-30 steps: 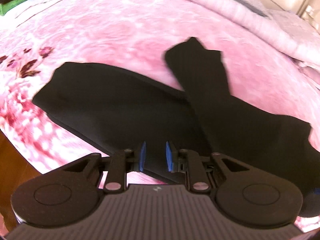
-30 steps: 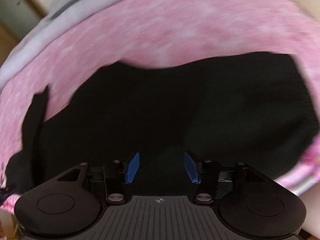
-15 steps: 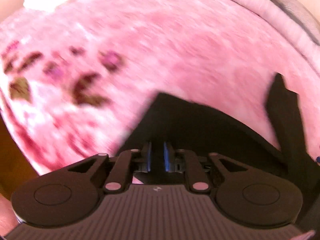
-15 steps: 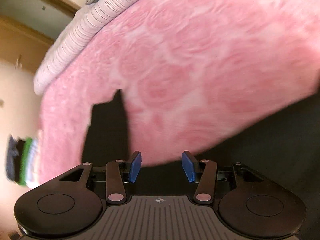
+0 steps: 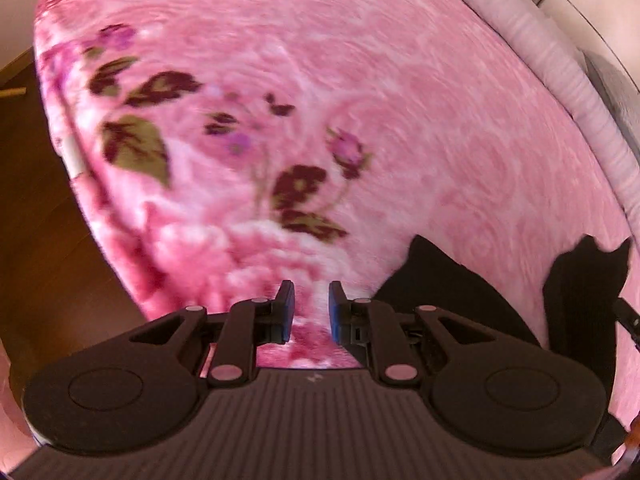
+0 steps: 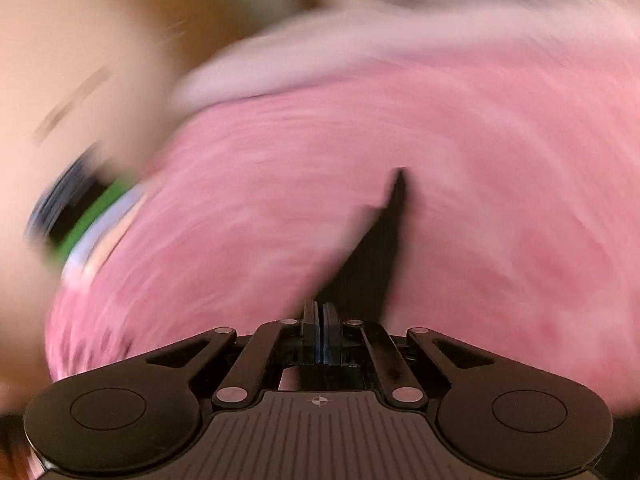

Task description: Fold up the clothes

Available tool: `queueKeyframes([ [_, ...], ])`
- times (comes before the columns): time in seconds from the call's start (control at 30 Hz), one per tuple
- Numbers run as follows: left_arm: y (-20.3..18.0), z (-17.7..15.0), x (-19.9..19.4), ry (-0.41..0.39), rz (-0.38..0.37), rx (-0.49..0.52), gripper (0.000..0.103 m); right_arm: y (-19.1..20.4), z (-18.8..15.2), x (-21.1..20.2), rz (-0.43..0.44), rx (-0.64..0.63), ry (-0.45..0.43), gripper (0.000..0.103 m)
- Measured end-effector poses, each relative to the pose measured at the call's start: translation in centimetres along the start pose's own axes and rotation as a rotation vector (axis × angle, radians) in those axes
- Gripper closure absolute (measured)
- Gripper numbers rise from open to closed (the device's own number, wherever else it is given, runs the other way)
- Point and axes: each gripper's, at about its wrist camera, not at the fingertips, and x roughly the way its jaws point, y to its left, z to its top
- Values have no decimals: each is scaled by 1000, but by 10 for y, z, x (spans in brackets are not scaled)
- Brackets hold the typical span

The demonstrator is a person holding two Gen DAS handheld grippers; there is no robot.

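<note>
A black garment (image 5: pixel 452 292) lies on the pink blanket (image 5: pixel 360 80), low and to the right in the left wrist view, with a second dark part (image 5: pixel 580 292) further right. My left gripper (image 5: pixel 311 308) hangs over the flowered blanket, left of the garment. Its blue pads stand a narrow gap apart, and only blanket shows between them. In the blurred right wrist view, my right gripper (image 6: pixel 321 312) has its pads pressed together. A strip of the black garment (image 6: pixel 380 248) runs from the pads up across the blanket, so the pads appear closed on its edge.
The bed's corner drops to a brown wooden floor (image 5: pixel 40 220) on the left. A pale rolled quilt (image 5: pixel 560 60) borders the blanket's far side. A stack of folded clothes (image 6: pixel 76 216), dark, green and white, sits at the bed's left end.
The left wrist view has swung left, off the black garment and onto the flowered blanket. The right jaws have gone from wide apart to closed, and that view swept sideways along the bed.
</note>
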Motion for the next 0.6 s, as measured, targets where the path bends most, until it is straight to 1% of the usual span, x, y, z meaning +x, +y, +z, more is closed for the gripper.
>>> queueKeyframes([
  [0.03,1,1,-1,5,-7,5,90,22,-6,4,75,-55,28,102],
  [0.07,1,1,-2,12,-14,13,90,42,-15,11,148,-94,88,102],
  [0.1,1,2,-4,18,-22,22,90,57,-26,17,169,-127,144,102],
  [0.17,0,1,-5,31,-49,28,90,80,-46,27,148,-185,229,101],
  [0.2,-1,0,-5,37,-72,23,89,84,-53,28,127,-182,249,100],
  [0.23,-2,-1,-6,43,-96,18,86,81,-58,25,110,-150,254,100],
  [0.3,-6,-6,-1,64,-153,-9,86,64,-65,12,64,-65,258,97],
  [0.33,-9,-8,2,72,-176,-23,86,53,-65,8,32,-23,264,96],
  [0.4,-16,-13,10,93,-223,-58,85,28,-65,-2,-62,63,272,94],
  [0.5,-22,-18,26,125,-307,-178,84,-20,-71,-24,-243,253,284,94],
  [0.6,-23,-18,41,119,-362,-323,80,-71,-85,-57,-338,525,228,94],
])
